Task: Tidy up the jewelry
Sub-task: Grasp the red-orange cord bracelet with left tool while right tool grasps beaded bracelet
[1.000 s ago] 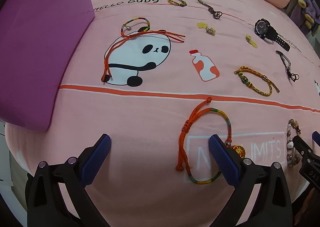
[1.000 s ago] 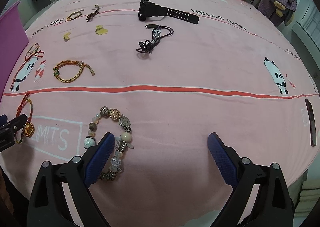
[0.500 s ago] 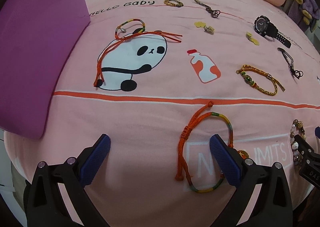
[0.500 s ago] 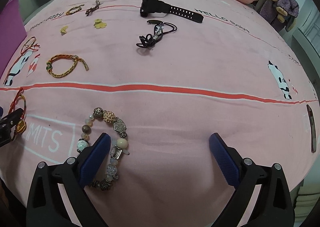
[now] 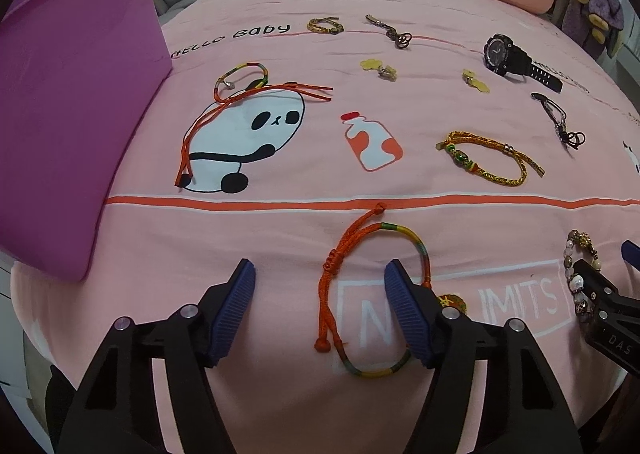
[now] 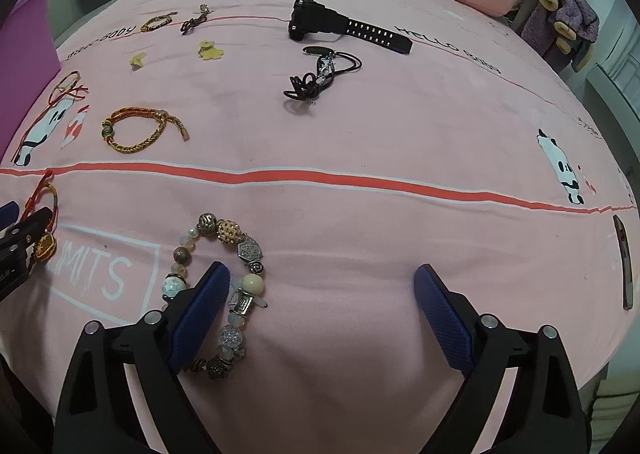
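On the pink bedspread (image 5: pixel 280 222): jewelry lies scattered, flat on the cloth.
Left gripper (image 5: pixel 320 306): fingers spread wide, low over the sheet, holding nothing.
Orange cord bracelet (image 5: pixel 376 294): it lies between the left fingers; its right side passes under the right finger (image 5: pixel 404 310). Its long axis runs near to far, the knotted tail (image 5: pixel 322 346) toward the camera, the other knot touching the red stripe (image 5: pixel 240 201). A gold charm (image 5: pixel 450 301) shows just right of that finger.
Right gripper (image 6: pixel 320 318): fingers spread wide, gripping nothing.
Beaded bracelet (image 6: pixel 240 250): an oval loop with its long axis near to far; the right gripper's left finger (image 6: pixel 200 306) sits inside the loop, over its near part.
Braided yellow bracelet (image 5: pixel 490 160): beyond the stripe, long axis left to right, loose end pointing right.
Second cord bracelet (image 5: pixel 240 80): on the panda print (image 5: pixel 248 142), tails trailing toward the camera.
Black watch (image 6: pixel 340 24): far side, on its edge, strap pointing right.
Black cord (image 6: pixel 320 74): coiled just in front of the watch.
Purple bin (image 5: pixel 68 126): at the left edge of the bed.
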